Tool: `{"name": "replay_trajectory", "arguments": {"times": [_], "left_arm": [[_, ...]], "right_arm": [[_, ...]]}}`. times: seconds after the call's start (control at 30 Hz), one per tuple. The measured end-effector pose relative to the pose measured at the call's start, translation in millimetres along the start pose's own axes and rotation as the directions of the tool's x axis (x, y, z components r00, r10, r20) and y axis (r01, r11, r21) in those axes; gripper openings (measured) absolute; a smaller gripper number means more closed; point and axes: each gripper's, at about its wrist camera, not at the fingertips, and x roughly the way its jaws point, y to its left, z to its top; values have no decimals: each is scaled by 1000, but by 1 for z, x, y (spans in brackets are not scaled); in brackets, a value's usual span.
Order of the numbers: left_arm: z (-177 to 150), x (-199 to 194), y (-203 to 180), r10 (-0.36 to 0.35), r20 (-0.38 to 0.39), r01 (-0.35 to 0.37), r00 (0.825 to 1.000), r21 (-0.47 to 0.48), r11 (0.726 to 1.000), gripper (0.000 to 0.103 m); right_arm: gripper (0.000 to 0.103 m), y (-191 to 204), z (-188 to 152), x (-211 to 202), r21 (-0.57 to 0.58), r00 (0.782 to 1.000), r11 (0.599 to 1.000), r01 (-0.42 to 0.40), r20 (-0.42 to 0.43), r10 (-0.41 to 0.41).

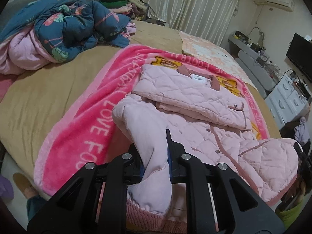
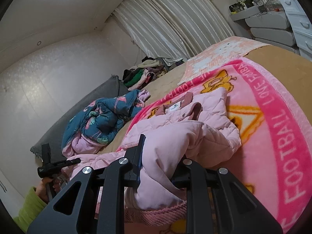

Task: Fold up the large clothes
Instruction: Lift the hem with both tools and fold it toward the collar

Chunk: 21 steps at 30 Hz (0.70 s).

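A pink quilted jacket [image 1: 195, 105] lies on a bright pink blanket [image 1: 93, 120] on the bed, its collar at the far end and one sleeve folded across its chest. My left gripper [image 1: 156, 156] is shut on the jacket's bottom hem at its left corner, and the cloth bunches up between the jaws. My right gripper [image 2: 158, 156] is shut on the jacket [image 2: 185, 136] at the hem's right corner and holds it lifted. The left gripper [image 2: 58, 163] also shows at the left in the right wrist view, and the right gripper [image 1: 301, 156] at the right edge of the left wrist view.
A crumpled blue floral quilt [image 1: 64, 25] lies at the far left of the tan bed sheet [image 1: 39, 101]. A pile of clothes [image 1: 124, 3] sits by the curtains. White drawers [image 1: 286, 101] and a TV [image 1: 300, 56] stand to the right of the bed.
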Motion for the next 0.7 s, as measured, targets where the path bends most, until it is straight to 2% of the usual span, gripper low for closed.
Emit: {"name": "replay_trajectory", "arguments": {"times": [0.33, 0.7], "left_arm": [[26, 7, 19, -48, 34, 49, 998, -57, 997, 9], [61, 21, 13, -75, 82, 76, 994, -13, 997, 9]], "right_arm": [[19, 4, 35, 25, 19, 999, 1000, 9, 54, -10], [19, 5, 64, 52, -11, 996, 998, 55, 66, -54]]}}
